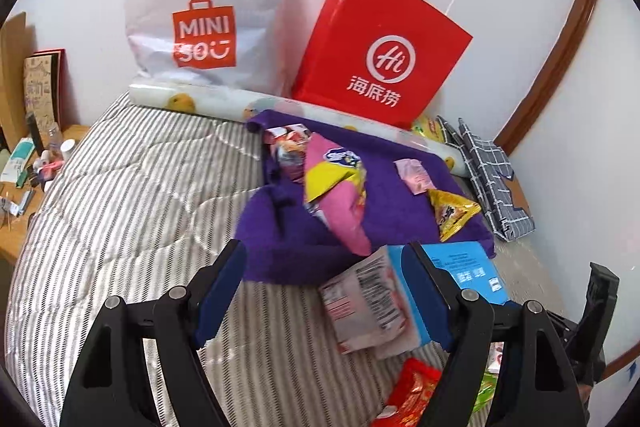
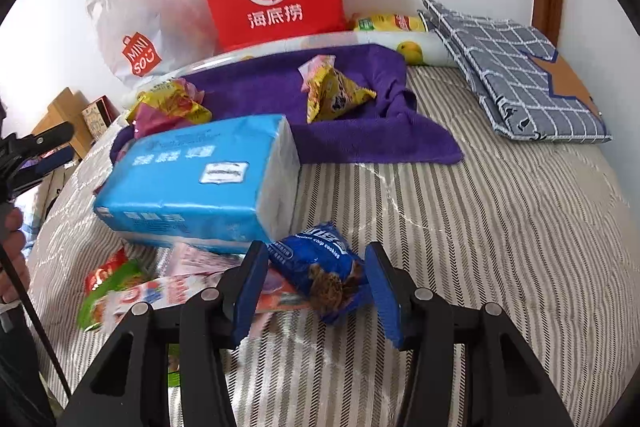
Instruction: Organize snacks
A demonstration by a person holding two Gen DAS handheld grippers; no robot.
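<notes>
Snacks lie scattered on a striped bed. A purple towel (image 1: 384, 195) holds a pink-and-yellow packet (image 1: 340, 195), a yellow triangular packet (image 1: 452, 213) and a small pink sachet (image 1: 414, 175). My left gripper (image 1: 324, 287) is open above the bed, with a pink-white packet (image 1: 360, 303) between its fingers, not clamped. My right gripper (image 2: 316, 287) is open around a blue chocolate chip cookie pack (image 2: 324, 275) that lies on the bed; the pads do not press it. A blue tissue pack (image 2: 200, 183) lies just behind. Red and green packets (image 2: 108, 291) lie at the left.
A red paper bag (image 1: 380, 47) and a white MINISO plastic bag (image 1: 204, 15) stand against the wall. A folded blue checked cloth (image 2: 516, 67) lies at the bed's far right. A wooden side table (image 1: 24, 187) with small items is on the left.
</notes>
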